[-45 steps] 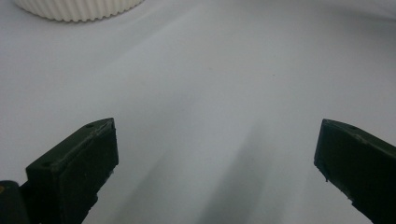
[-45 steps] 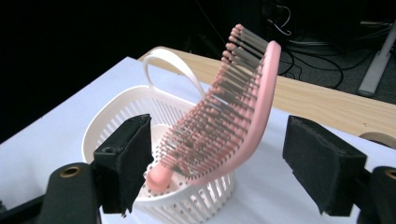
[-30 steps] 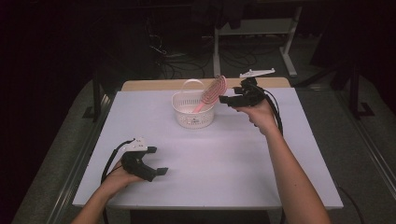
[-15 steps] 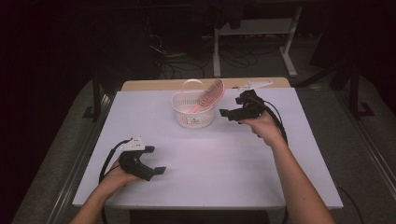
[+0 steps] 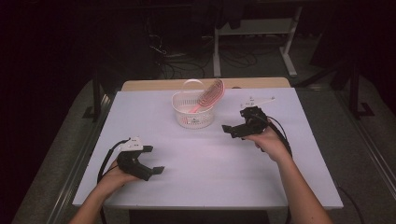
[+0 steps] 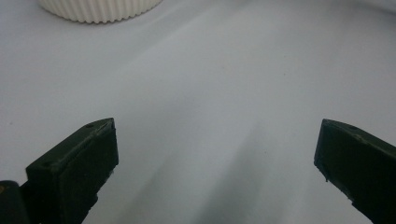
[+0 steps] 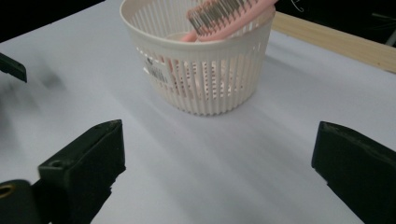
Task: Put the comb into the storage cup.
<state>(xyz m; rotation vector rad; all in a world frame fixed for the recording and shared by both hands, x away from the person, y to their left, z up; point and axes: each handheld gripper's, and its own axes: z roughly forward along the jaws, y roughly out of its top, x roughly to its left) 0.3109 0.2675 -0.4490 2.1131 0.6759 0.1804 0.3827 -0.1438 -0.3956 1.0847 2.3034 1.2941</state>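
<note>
Hairbrush (image 5: 209,94) sits in the white basket (image 5: 193,117), handle down inside, pink head leaning out over the far-right rim. Basket stands at the far middle of the table (image 5: 205,186).

Change: a second ago my right hand-held gripper (image 5: 233,130) was up at the basket with the brush at its tips. Now it's off to the right of the basket, lower, near the table. Its jaws have just been opening and stand wide apart with nothing between them; in the right gripper view I see bare table between the pads and the basket ahead. My read: brush is released and the drop is done. It looks stable enough, though the head overhangs the rim, so a knock on the basket could tip it out.

Left hand-held gripper (image 5: 152,161) rests at the near left of the table, same spot as before, jaws apart, empty. Left gripper view shows only the basket's ribbed base at the top edge, well ahead.

Around: wooden board (image 5: 261,83) along the far table edge behind the basket, cables and a stand frame on the floor beyond. Table surface otherwise bare; nothing blocks either hand-held gripper from pulling back.
</note>
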